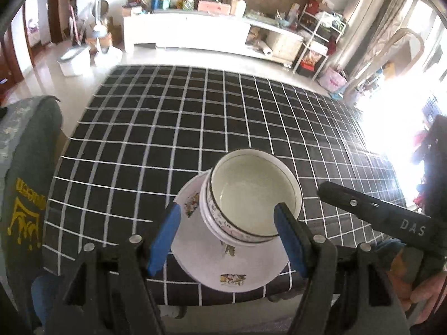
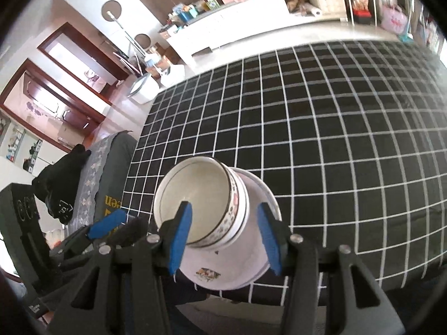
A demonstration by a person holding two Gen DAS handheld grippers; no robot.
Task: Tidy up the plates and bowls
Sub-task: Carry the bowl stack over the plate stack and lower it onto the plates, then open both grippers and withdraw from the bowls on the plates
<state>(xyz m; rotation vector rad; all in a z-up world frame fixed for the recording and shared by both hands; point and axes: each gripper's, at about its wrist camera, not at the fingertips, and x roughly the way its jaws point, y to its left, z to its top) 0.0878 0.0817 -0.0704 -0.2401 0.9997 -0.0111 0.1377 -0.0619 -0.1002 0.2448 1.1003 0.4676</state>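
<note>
Two nested bowls [image 1: 251, 195] sit on stacked plates [image 1: 201, 254], lower centre; both grippers' fingers [image 1: 164, 240] [image 2: 181, 237] gape wide, empty.

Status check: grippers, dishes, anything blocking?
Left gripper open, empty. Right gripper open, empty. Bowls stacked on plates near table edge. Nothing in the way.

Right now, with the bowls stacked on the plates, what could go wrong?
1. The plates sit at the table's near edge, the rim seemingly past it; a nudge could tip them off.
2. The bowls sit off-centre on the plates, toward the far side, so a lift could let them slide.
3. Both open grippers, left and right, crowd the stack and could knock it.
</note>
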